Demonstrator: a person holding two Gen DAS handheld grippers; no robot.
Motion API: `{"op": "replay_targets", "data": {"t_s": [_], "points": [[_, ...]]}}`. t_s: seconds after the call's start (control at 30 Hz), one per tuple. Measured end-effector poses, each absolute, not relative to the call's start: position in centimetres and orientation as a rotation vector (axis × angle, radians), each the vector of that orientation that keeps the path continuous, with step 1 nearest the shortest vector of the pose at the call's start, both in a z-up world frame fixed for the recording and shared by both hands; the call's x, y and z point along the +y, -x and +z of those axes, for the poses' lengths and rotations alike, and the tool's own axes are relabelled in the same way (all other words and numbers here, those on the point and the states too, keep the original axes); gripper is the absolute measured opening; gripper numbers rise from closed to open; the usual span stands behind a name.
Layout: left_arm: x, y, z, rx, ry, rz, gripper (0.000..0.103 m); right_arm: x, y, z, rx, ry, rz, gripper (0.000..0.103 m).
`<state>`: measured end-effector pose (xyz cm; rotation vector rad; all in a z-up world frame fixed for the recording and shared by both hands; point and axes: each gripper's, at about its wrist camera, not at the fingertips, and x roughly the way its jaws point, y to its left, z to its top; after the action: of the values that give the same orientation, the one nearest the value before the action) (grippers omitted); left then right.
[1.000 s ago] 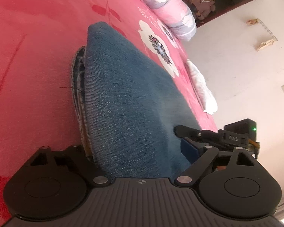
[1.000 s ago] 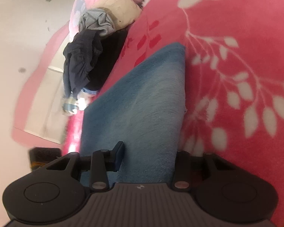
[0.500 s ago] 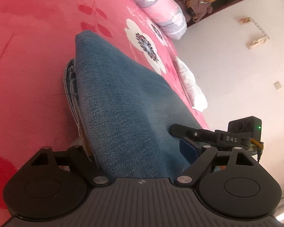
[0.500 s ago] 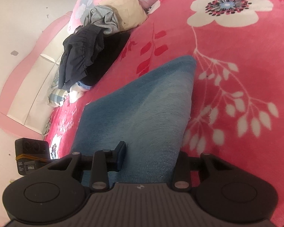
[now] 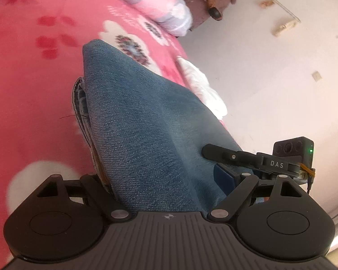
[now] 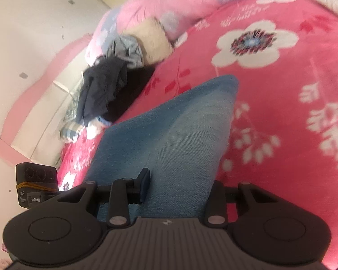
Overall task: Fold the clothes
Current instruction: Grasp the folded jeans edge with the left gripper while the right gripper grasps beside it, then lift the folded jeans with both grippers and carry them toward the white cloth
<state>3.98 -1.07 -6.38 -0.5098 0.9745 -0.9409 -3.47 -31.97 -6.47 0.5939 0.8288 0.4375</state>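
Folded blue jeans fill the middle of the left wrist view, their layered edges showing on the left. My left gripper is shut on the thick near end, its jaws wide around the stack. The other gripper's black finger lies on the denim at the right. In the right wrist view the same jeans run away from me over the pink flowered blanket. My right gripper is shut on them, its blue pad pressed into the denim. The jeans' far end points toward the bed.
A heap of dark and grey clothes lies by the pink headboard. A pink quilt roll sits at the far end of the bed. A white cloth hangs at the bed's edge beside the white wall.
Both grippers have risen with the jeans still held. More of the blanket, the pillows and the clothes heap shows beyond the denim. Both views have rolled a little.
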Motion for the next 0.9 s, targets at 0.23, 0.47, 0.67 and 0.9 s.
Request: {"op": "replay_targets", "data": {"t_s": [0.23, 0.47, 0.67, 0.9], "points": [[-8.2, -3.6, -2.8, 0.928, 0.452, -1.014, 0.086, -38.3, 6.8, -3.6, 0.697, -0.611, 0.386, 0.038], [-15.3, -3.8, -0.8, 0.918, 0.376, -1.072, 0.086, -44.5, 10.3, -3.0, 0.575, -0.677, 0.3, 0.038], [-19.3, -3.7, -0.9, 0.928, 0.329, -1.124, 0.086, -48.3, 12.0, -3.3, 0.521, -0.735, 0.229, 0.038], [-25.6, -3.4, -3.5, 0.999, 0.288, -1.195, 0.086, -53.4, 13.8, -5.5, 0.524, -0.778, 0.168, 0.038]]}}
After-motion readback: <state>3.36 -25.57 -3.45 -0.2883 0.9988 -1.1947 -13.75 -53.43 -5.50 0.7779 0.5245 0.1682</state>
